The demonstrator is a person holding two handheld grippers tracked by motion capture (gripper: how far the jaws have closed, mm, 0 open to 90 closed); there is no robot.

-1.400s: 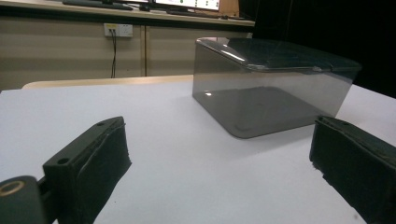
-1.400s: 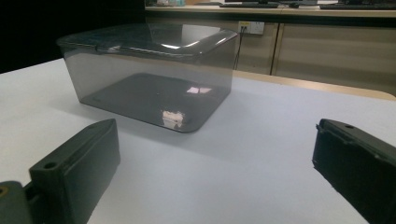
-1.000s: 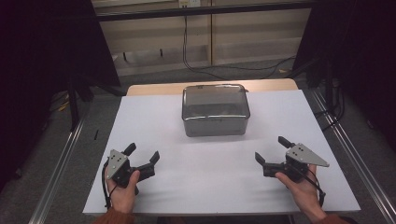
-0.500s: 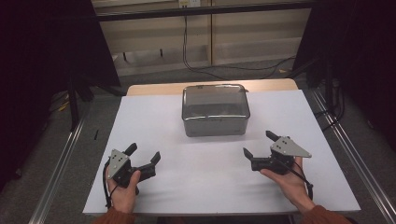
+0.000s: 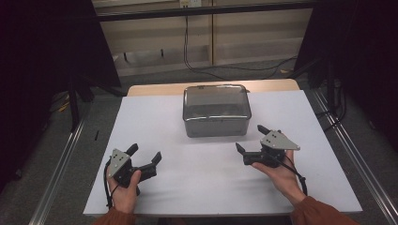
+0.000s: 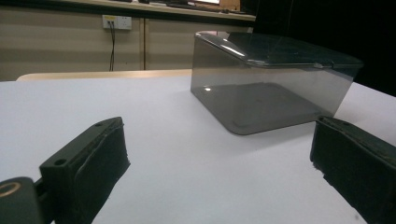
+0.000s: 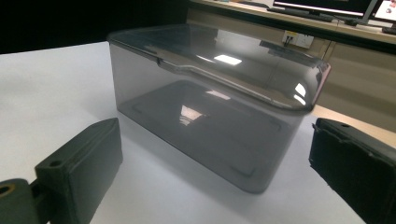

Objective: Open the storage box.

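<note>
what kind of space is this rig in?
Likely a lab or test workspace, not a home. A table under a plain white sheet holds one smoky clear lidded box; dark curtains flank it, with loose cables and a wall socket behind.

A smoky grey see-through box [image 5: 216, 110] sits on a white table [image 5: 155, 122], with black-jawed grippers, left [image 5: 144, 160] and right [image 5: 250, 142], and rust-orange sleeves [image 5: 319, 213].
</note>
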